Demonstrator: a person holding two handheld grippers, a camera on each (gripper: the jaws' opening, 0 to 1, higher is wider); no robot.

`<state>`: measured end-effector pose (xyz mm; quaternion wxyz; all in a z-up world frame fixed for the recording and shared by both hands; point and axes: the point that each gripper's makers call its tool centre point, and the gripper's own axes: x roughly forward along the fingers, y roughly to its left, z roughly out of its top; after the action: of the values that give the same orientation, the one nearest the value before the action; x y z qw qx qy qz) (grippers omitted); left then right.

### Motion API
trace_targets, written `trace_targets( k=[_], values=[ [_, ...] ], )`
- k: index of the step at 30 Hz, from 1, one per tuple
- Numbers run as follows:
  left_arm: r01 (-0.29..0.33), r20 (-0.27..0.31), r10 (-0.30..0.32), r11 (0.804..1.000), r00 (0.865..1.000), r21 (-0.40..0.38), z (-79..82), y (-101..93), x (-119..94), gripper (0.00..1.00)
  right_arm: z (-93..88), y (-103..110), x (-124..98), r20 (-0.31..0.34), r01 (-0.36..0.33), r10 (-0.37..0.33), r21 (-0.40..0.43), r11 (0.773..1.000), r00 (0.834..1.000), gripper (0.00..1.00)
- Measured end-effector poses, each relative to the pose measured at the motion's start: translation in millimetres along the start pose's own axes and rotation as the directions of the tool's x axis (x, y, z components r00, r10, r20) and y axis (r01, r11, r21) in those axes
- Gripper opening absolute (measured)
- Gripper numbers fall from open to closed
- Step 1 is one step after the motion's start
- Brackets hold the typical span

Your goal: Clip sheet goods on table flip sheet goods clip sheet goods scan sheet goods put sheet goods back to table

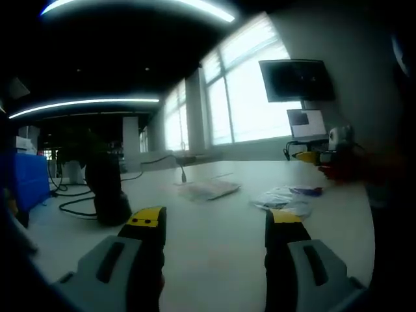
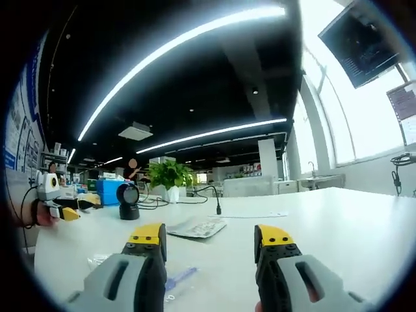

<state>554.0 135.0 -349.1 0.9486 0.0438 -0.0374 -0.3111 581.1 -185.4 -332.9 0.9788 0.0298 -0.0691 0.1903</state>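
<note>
Both grippers, left point(image 1: 214, 221) and right point(image 2: 211, 237), hover jaws apart over the table point(image 1: 214, 260), the sheet point(image 2: 197, 227) at the right's 12 o'clock.

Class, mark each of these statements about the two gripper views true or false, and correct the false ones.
1. The left gripper holds a sheet between its fingers. False: it is open, nothing between them.
2. A flat packet lies on the white table. True.
3. The right gripper is open. True.
4. The black scanner lies on its side. False: it stands upright.
5. A green plant stands behind the table. True.
</note>
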Motion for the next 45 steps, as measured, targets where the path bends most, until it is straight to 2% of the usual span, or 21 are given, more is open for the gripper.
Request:
trace_targets(
  k=[3,9,45],
  values=[
    [-0.001,0.001,0.001,1.000,1.000,0.000,0.2,0.2,-0.2,0.54,-1.7,3.4,0.6,-0.010,-0.008,0.007,-0.027,1.000,1.000,0.49],
    [-0.003,0.006,0.003,1.000,1.000,-0.003,1.1,0.6,-0.6,0.54,-1.6,1.6,0.4,-0.008,-0.010,0.010,-0.006,1.000,1.000,0.47],
    [-0.009,0.010,0.009,1.000,1.000,0.002,1.5,2.4,-0.4,0.54,-2.2,1.9,-0.2,-0.010,-0.011,0.011,-0.011,1.000,1.000,0.45]
  ],
)
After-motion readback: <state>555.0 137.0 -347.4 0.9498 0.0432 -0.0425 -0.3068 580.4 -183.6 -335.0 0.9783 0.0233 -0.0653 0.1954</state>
